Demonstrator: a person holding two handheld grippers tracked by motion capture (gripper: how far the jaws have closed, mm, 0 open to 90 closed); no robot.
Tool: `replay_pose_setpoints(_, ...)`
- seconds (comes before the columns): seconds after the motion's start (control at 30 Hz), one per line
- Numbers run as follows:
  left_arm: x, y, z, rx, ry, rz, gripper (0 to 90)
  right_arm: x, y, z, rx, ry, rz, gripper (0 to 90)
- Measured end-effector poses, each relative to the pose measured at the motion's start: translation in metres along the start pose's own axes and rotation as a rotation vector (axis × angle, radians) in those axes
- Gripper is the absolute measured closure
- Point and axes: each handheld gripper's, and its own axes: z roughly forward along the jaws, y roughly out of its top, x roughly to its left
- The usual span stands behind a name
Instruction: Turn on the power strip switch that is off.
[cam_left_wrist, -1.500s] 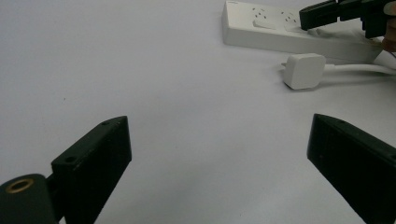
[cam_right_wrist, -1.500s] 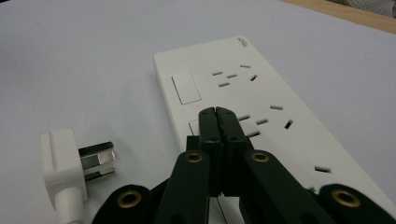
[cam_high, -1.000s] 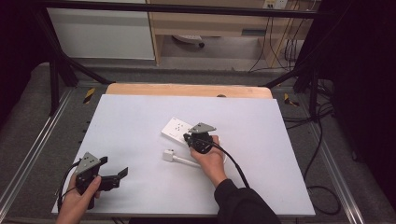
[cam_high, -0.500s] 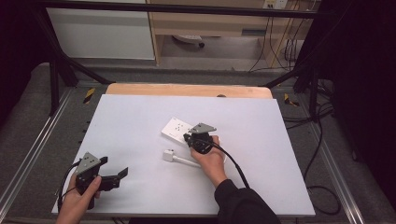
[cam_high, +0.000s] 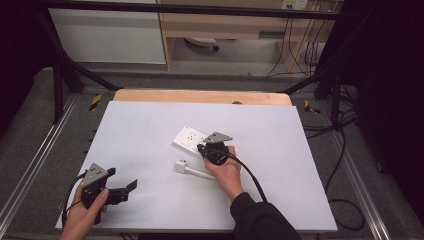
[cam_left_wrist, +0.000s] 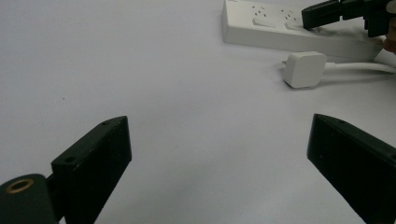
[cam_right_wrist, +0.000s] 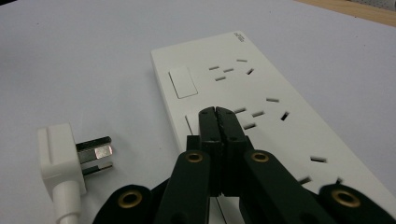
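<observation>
A lab or test workspace is suggested rather than a home. A white work table (cam_high: 150, 125) with a wooden far edge (cam_high: 200, 96) is enclosed by a black metal frame (cam_high: 200, 10) and flanked by aluminium rails (cam_high: 360, 185) on a grey carpeted floor (cam_high: 30, 130). Behind the table, loose cables (cam_high: 300, 50) are seen hanging by a wooden bench (cam_high: 225, 25) and a white cabinet (cam_high: 107, 35), and yellow-and-black hazard tape (cam_high: 95, 101) is stuck at the table's corners.
</observation>
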Motion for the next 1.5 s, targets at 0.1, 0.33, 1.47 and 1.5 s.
replay_pose_setpoints(0.1,0.0,0.0,0.0,-0.001,0.0,0.0,6.4,0.0,0.0,0.0,0.001,-0.002,0.001,90.0)
replay_pose_setpoints(0.33,0.0,0.0,0.0,-0.002,0.0,-0.001,6.4,0.001,0.001,0.0,0.009,-0.005,0.0,90.0)
replay_pose_setpoints(1.47,0.0,0.0,0.0,-0.002,0.0,-0.003,6.4,-0.004,0.01,-0.009,-0.028,0.019,0.053,85.7)
replay_pose_setpoints(1.5,0.0,0.0,0.0,-0.001,0.0,-0.001,6.4,-0.004,0.01,-0.01,-0.029,0.02,0.056,84.2)
